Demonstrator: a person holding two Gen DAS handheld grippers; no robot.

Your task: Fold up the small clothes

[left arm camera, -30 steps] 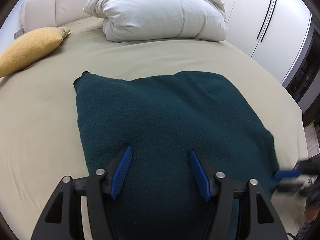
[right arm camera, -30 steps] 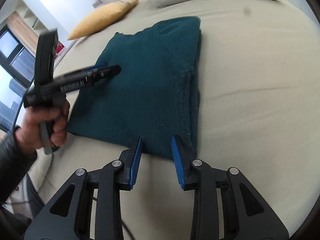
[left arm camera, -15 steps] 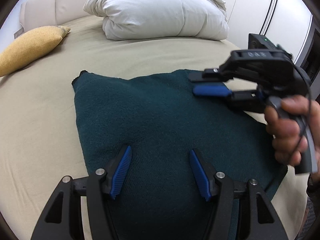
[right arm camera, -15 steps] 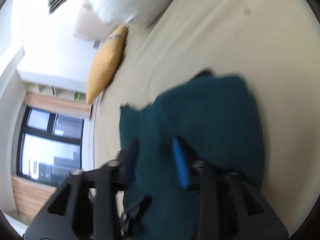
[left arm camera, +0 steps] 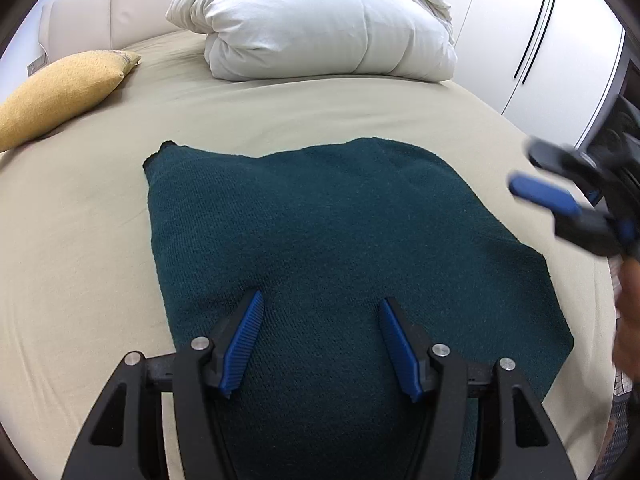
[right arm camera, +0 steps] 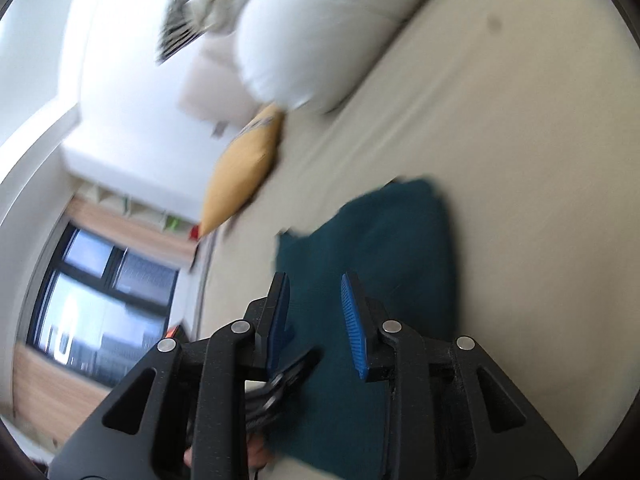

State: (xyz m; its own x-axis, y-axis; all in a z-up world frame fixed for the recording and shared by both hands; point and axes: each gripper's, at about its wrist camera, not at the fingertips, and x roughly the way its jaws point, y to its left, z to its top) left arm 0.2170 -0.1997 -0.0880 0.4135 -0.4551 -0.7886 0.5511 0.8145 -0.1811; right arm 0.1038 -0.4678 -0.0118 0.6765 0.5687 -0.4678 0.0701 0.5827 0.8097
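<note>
From the left wrist view, the left hand-held gripper [left arm camera: 320, 340] hovers with jaws spread wide and empty over the near part of the dark green garment [left arm camera: 340, 220], which lies flat on the beige bed [left arm camera: 80, 240]. A yellow cushion [left arm camera: 60, 92] and white duvet [left arm camera: 320, 24] sit beyond.

The right wrist view is tilted and blurred: the right hand-held gripper [right arm camera: 314, 312] is released, above the garment [right arm camera: 392, 248].
</note>
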